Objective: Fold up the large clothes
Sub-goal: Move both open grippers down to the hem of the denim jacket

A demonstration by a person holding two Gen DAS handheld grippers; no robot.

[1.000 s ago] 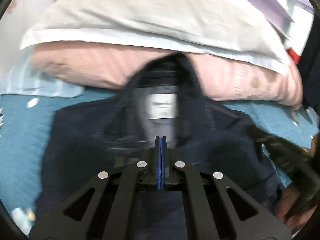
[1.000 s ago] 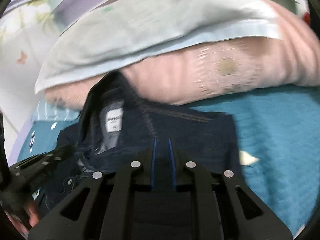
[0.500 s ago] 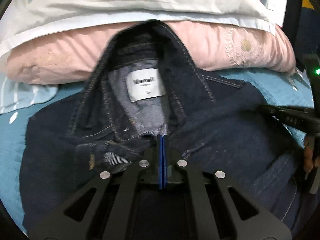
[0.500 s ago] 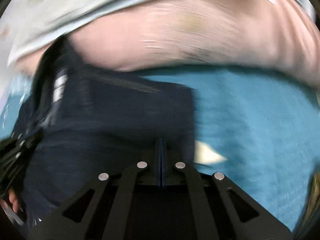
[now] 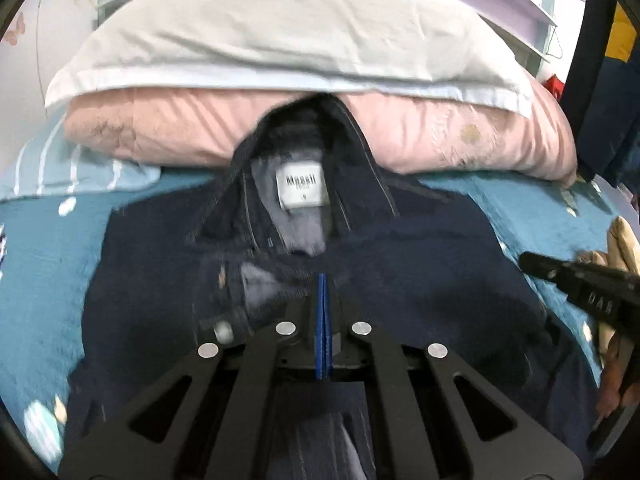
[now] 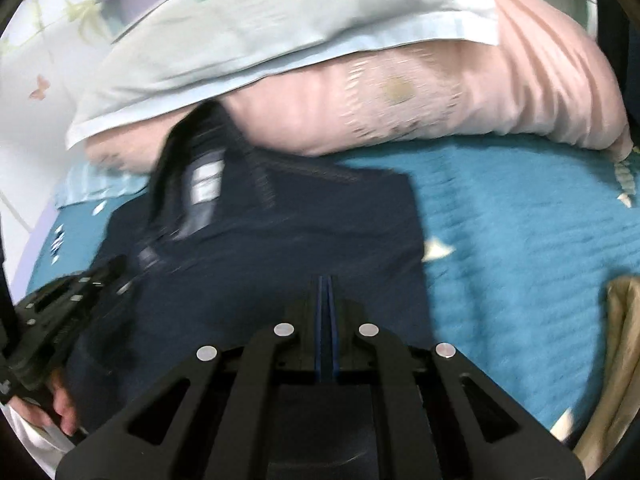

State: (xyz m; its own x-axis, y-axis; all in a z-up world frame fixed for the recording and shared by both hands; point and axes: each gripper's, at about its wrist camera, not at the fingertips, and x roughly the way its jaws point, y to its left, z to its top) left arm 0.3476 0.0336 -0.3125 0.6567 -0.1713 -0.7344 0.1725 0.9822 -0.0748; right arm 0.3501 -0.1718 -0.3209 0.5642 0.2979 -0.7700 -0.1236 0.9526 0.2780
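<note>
A dark navy denim jacket (image 5: pixel 420 264) lies on the teal bedspread, collar and white label (image 5: pixel 302 185) toward the pillows. It also shows in the right wrist view (image 6: pixel 300 240). My left gripper (image 5: pixel 322 280) is shut, its blue pads together over the jacket's front near the collar; I cannot tell if cloth is pinched. My right gripper (image 6: pixel 325 280) is shut over the jacket's right part, near its edge. Each gripper shows in the other's view: the right one (image 5: pixel 580 284), the left one (image 6: pixel 68 300).
A pink pillow (image 5: pixel 440 136) with a white pillow (image 5: pixel 280 40) on top lies behind the collar. Teal bedspread (image 6: pixel 520 240) spreads to the right. A beige cloth (image 6: pixel 620 340) lies at the right edge. A wall stands at the left.
Both views have pulled back from the jacket; the collar and label sit farther off than half a second ago. The right gripper was slightly open a second ago and is now closed.
</note>
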